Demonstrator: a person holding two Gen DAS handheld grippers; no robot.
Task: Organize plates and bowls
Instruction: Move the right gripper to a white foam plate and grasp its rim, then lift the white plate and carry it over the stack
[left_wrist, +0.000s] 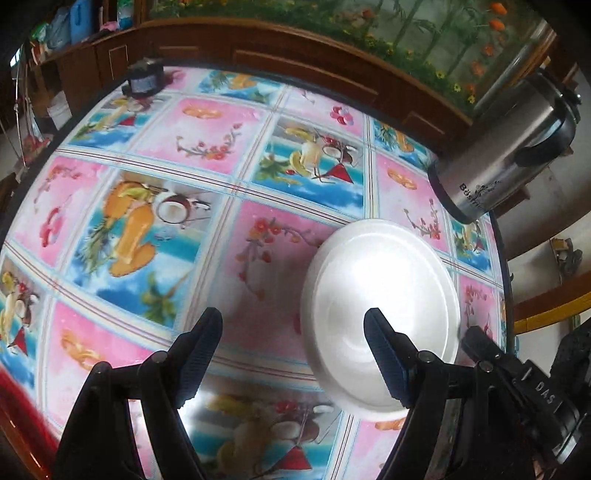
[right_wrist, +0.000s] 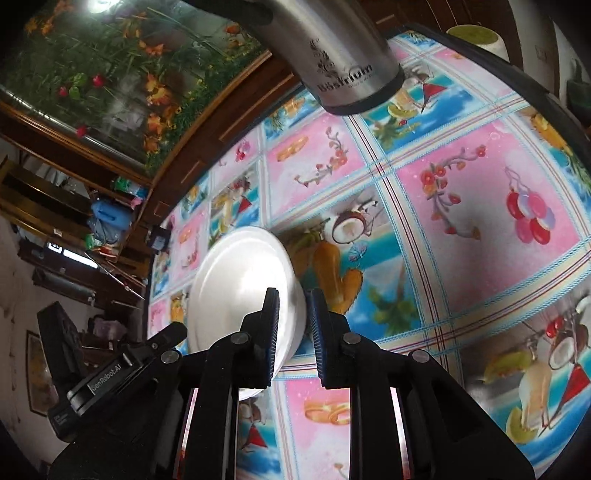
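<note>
Left tool (left_wrist: 293, 356) hangs over the desk (left_wrist: 177, 147) with its jaws spread wide and nothing between them; its right finger overlaps the lower middle of a white plate (left_wrist: 380, 291) in the left wrist view, though whether it touches the plate cannot be told. That plate lies flat on the flowered, fruit-printed cloth covering the desk, in the lower right of the frame. A steel flask (left_wrist: 506, 147) with a black handle stands beyond it at the upper right, near the desk edge. A small dark object (left_wrist: 144, 77) sits at the far edge, upper left.

In the right wrist view, the right tool (right_wrist: 293, 332) has its jaws nearly together, a narrow gap left between the pads. The rim of the white plate (right_wrist: 240, 280) runs just behind that gap at the lower centre; the pads do not visibly press on it, so a grip cannot be confirmed. The flask (right_wrist: 332, 55) rises at the top centre of the frame. Part of the left tool's body (right_wrist: 110, 365) shows at the lower left.
</note>
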